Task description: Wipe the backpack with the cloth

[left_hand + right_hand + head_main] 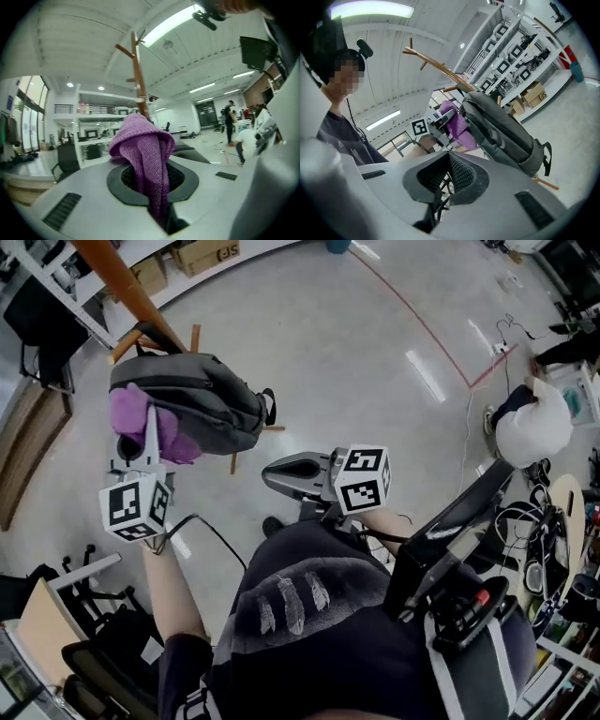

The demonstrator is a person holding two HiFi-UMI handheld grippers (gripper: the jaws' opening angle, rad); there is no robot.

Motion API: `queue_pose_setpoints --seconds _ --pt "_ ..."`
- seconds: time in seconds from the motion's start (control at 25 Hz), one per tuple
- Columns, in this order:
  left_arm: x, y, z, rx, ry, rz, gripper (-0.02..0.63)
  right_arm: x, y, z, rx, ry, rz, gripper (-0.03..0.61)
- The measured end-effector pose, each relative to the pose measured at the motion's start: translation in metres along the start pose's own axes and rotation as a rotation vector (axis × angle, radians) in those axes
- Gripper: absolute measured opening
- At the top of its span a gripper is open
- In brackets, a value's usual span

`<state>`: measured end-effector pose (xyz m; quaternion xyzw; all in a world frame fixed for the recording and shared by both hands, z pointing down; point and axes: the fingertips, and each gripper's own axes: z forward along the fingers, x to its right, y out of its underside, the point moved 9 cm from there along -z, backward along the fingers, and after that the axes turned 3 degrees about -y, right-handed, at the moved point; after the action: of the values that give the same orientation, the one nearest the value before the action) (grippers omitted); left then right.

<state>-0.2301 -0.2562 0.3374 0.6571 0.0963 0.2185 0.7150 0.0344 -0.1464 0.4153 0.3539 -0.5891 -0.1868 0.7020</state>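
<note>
The grey backpack (202, 399) hangs from a wooden coat rack (122, 287). In the head view its long axis runs across, from upper left down to the right. The left gripper (150, 427) reaches up at the bag's left end with its jaws pinching a purple knitted cloth (129, 411). The cloth bulges out beyond the jaw tips and lies against the bag's near face. From there the rest of the bag stretches away to the right, so the wipe most likely has to travel that way, along the long axis.

The right gripper (274, 475) is held low near the person's body, well apart from the bag. Its jaws are pressed together with nothing between them, and it is not steadying the bag.

The bag hangs free, so it may swing away under pressure. The rack's pole and pegs crowd its upper left, and a strap loop (269, 405) sticks out at the right end. Otherwise there is only open floor (356, 362) — plenty of room to sweep.
</note>
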Motion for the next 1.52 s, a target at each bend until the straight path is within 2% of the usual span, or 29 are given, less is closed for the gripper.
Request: queue_pose_setpoints --seconds 0.12,0.24,0.36,0.48,0.76,0.96,1.12,1.52 --pt "-0.065 -0.013 0.003 -0.028 -0.165 0.03 0.049 -0.004 0.003 -0.003 -0.009 -0.005 0.002 -0.008" --pt "-0.103 -0.017 0.019 -0.107 -0.237 0.085 0.049 -0.002 0.003 -0.016 -0.014 -0.018 0.004 -0.008" --pt "-0.108 -0.008 0.055 -0.22 -0.167 0.149 0.049 -0.001 0.004 -0.035 0.007 0.007 0.014 -0.008" --pt "-0.091 0.001 0.078 -0.278 -0.07 0.215 0.049 0.002 0.004 -0.04 0.02 0.035 0.018 -0.008" --pt "-0.041 0.007 0.071 -0.269 -0.024 0.279 0.049 0.007 0.004 -0.033 0.018 0.047 0.027 -0.008" --pt "0.018 0.006 0.058 -0.229 0.041 0.265 0.049 0.008 0.001 -0.026 -0.002 0.019 0.023 -0.008" --pt "0.058 -0.001 0.05 -0.207 0.108 0.304 0.049 0.009 0.002 -0.022 -0.016 -0.001 0.025 -0.008" --pt "0.129 -0.009 0.056 -0.177 0.187 0.493 0.049 0.01 0.007 -0.031 0.011 0.016 0.036 -0.008"
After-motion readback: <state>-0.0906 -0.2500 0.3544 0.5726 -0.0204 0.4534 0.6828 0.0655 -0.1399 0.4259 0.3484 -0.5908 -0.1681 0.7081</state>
